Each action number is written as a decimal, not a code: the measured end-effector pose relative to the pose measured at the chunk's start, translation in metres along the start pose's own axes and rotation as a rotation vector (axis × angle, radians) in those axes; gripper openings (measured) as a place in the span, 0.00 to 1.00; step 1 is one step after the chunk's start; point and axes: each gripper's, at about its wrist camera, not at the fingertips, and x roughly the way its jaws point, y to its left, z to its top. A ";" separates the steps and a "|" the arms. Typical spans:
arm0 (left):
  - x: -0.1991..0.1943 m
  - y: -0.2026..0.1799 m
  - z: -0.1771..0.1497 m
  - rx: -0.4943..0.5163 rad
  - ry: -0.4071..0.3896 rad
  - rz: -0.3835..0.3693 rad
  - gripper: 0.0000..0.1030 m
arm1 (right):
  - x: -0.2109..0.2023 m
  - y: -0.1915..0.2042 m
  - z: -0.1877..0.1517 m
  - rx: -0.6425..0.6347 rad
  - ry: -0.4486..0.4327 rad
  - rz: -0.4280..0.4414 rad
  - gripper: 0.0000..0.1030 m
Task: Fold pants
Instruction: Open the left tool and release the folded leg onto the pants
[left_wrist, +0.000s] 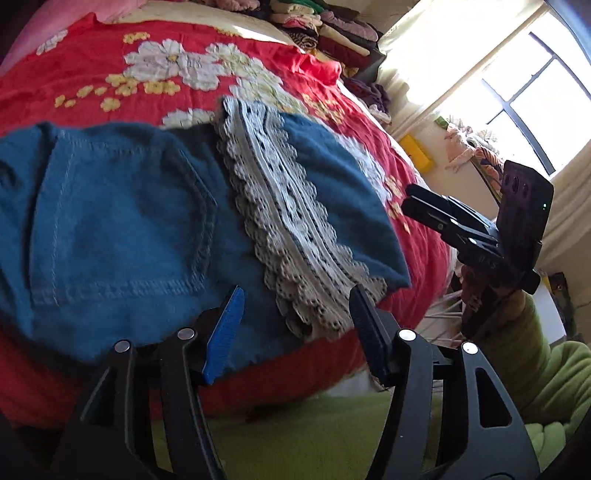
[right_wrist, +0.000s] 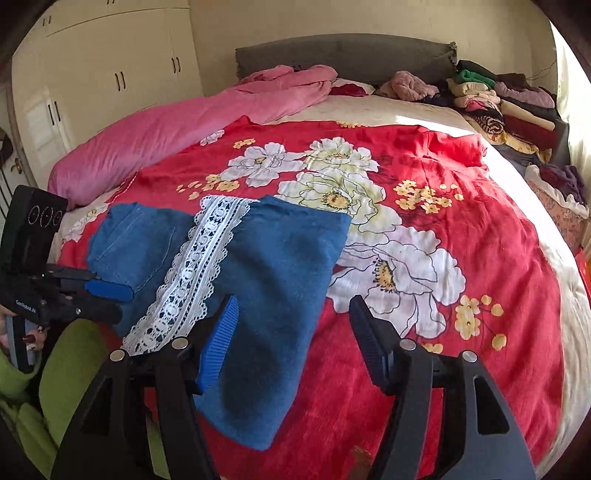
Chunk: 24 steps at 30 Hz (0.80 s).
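A: Left wrist view: left gripper jaws released, nothing between them. Pants, folded, lie on the red bedspread, lace trim on top.

B: Probably press the fold flat, edges squared.

A: Right wrist view: right gripper jaws released, empty. Pink blanket and clothes stack well apart from the pants; nothing obstructs.

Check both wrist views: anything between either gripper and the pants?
Nothing visible. The blue pants lie folded on the red floral bedspread, directly ahead of the open left gripper and right gripper. No other item lies on them; the clothes pile sits far off.
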 end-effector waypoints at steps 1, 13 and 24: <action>0.004 0.000 -0.004 -0.012 0.016 -0.013 0.50 | -0.001 0.003 -0.002 -0.009 -0.002 0.004 0.59; 0.036 -0.001 0.001 -0.141 0.035 -0.074 0.10 | -0.007 0.024 -0.019 -0.101 -0.003 0.036 0.59; 0.015 -0.001 0.000 -0.048 0.015 0.076 0.21 | 0.011 0.057 -0.017 -0.168 0.053 0.103 0.59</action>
